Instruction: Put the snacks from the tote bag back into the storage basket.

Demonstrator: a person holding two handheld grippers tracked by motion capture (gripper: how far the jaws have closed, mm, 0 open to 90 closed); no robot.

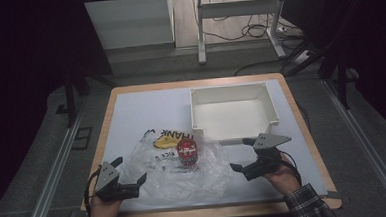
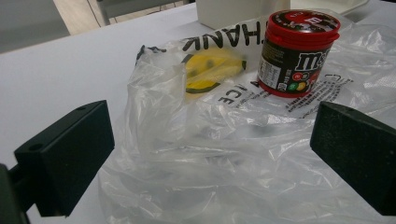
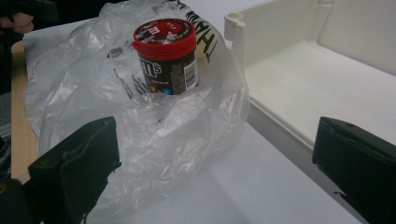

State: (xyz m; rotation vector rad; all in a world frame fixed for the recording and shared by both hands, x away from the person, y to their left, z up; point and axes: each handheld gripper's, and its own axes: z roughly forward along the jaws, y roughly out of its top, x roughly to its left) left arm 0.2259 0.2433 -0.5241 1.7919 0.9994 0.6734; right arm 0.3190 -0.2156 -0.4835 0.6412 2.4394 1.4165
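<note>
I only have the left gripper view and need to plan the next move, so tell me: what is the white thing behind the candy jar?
Observer: A white open-topped bin, seen whole from the high view; nothing lies in it.
Operator: Where is the right gripper?
Observer: The right gripper sits at the plastic bag's right edge, just in front of the bin, jaws open.
Operator: Is the jar inside the bag?
Observer: I cannot tell; the candy jar stands upright, with crumpled film rising in front of its base in the right gripper view.
</note>
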